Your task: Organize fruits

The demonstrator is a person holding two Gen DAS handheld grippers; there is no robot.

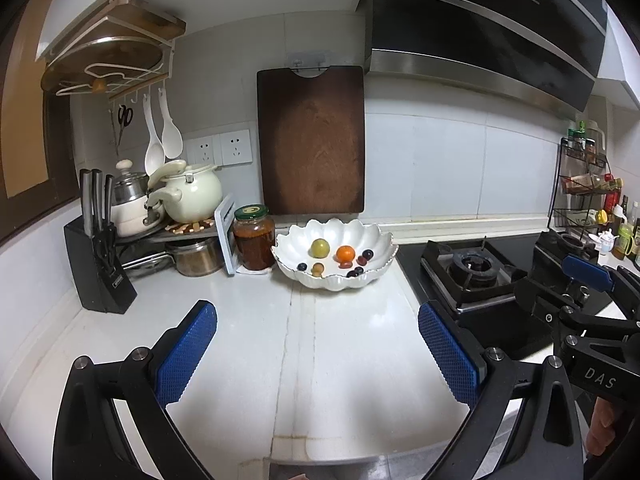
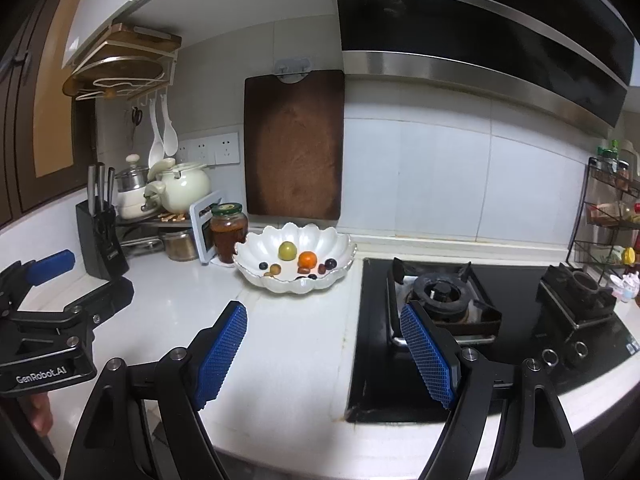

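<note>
A white scalloped bowl (image 1: 376,240) stands at the back of the white counter, also in the right wrist view (image 2: 256,252). In it lie a yellow-green fruit (image 1: 320,248), a small orange (image 1: 345,254), a small brown fruit (image 1: 318,268) and several dark grapes (image 1: 367,255). My left gripper (image 1: 318,354) is open and empty, well in front of the bowl. My right gripper (image 2: 323,354) is open and empty, over the counter's seam with the hob; it also shows at the right edge of the left wrist view.
A jar of dark preserve (image 1: 254,237), a knife block (image 1: 100,280) and a rack of pots (image 1: 168,208) stand left of the bowl. A cutting board (image 1: 311,144) leans on the wall. A black gas hob (image 2: 460,320) lies right; a spice rack (image 2: 612,216) far right.
</note>
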